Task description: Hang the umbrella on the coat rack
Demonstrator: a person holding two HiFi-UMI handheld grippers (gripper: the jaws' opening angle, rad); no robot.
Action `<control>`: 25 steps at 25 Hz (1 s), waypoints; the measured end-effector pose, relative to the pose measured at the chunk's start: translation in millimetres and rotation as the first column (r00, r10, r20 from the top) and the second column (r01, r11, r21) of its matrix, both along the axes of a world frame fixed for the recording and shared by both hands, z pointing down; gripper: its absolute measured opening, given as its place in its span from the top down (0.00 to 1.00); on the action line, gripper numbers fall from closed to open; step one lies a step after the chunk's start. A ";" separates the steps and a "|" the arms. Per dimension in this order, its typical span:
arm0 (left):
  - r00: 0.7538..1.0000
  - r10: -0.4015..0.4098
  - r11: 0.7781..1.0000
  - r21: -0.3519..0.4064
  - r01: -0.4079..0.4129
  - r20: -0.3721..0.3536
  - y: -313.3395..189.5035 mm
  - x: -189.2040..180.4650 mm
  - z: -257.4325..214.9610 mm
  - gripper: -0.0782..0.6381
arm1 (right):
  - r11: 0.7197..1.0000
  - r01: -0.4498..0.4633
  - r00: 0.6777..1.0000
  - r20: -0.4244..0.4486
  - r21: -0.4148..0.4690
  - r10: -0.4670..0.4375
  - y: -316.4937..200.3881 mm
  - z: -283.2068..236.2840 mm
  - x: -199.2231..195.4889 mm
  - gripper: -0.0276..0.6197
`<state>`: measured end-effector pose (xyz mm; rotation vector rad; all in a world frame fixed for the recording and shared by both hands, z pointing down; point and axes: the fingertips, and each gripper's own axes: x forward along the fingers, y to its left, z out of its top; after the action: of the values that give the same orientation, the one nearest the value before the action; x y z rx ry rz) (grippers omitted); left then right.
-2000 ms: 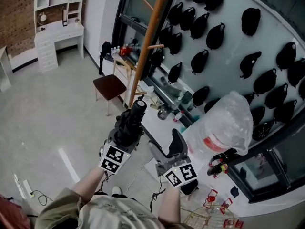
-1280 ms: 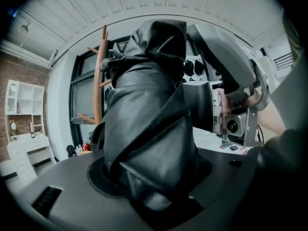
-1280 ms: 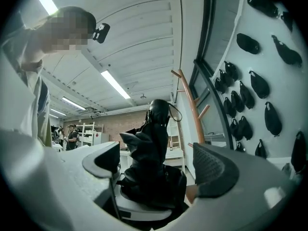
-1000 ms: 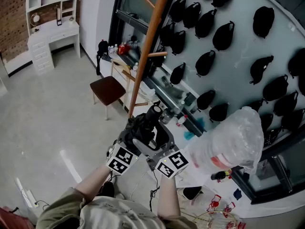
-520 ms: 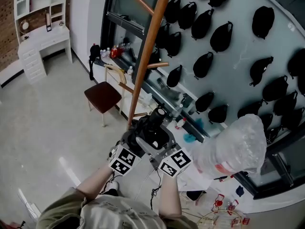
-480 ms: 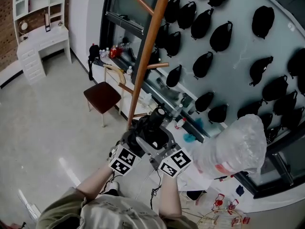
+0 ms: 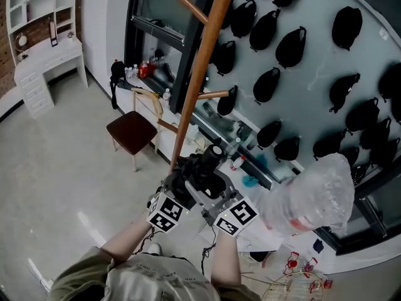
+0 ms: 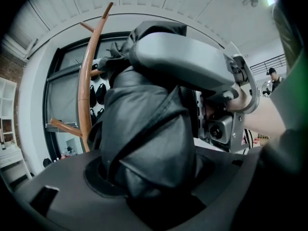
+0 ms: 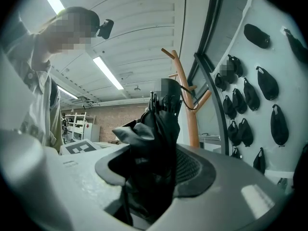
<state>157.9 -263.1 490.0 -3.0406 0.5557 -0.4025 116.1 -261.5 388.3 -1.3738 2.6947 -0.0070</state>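
Head view looks down on my two grippers side by side, each bearing its cube of black-and-white square markers. My left gripper and my right gripper both hold the folded umbrella, a stubby black bundle of soft, creased, faintly glossy fabric. Its rounded end points up and away toward the coat rack. The rack is a smooth round pole of orange-brown wood with short pegs slanting off it; the umbrella's end shows near the lower pole and touches no peg. In the left gripper view the crumpled fabric fills the gap between my matte grey jaws, which have just been opening a little yet press on it. In the right gripper view my jaws have just been closing and grip the same dark folds at a middling width, with the rack upright behind the umbrella. Rows of black teardrop-shaped bags hang on the pale wall past the rack. A wooden chair with a dark-brown seat stands near the pole's foot, and a crinkled clear plastic bag lies to my right.
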 end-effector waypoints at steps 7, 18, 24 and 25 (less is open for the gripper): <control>0.996 0.093 0.996 0.010 -0.093 -0.002 1.3 -0.7 -1.8 0.28 | 0.998 -0.066 0.997 -0.048 0.016 0.066 -12.5 -5.1 19.8 0.60; 0.999 0.048 0.996 -0.071 -0.047 0.006 -23.1 -13.9 -6.2 0.24 | 0.996 -0.082 0.991 -0.098 0.045 0.086 -38.9 -14.4 66.8 0.60; 1.000 -0.015 0.998 -0.068 0.015 -0.005 -46.1 -9.7 -12.7 0.24 | 0.998 -0.037 0.992 -0.119 0.043 0.042 -66.5 -15.8 80.2 0.60; 1.000 -0.025 0.997 -0.069 0.025 -0.007 -49.7 -9.7 -13.1 0.24 | 0.999 -0.032 0.992 -0.122 0.042 0.037 -70.8 -15.8 81.6 0.60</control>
<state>148.3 -312.8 476.9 -3.1050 0.5927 -0.4197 197.7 -332.3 372.5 -1.4542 2.7530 0.1388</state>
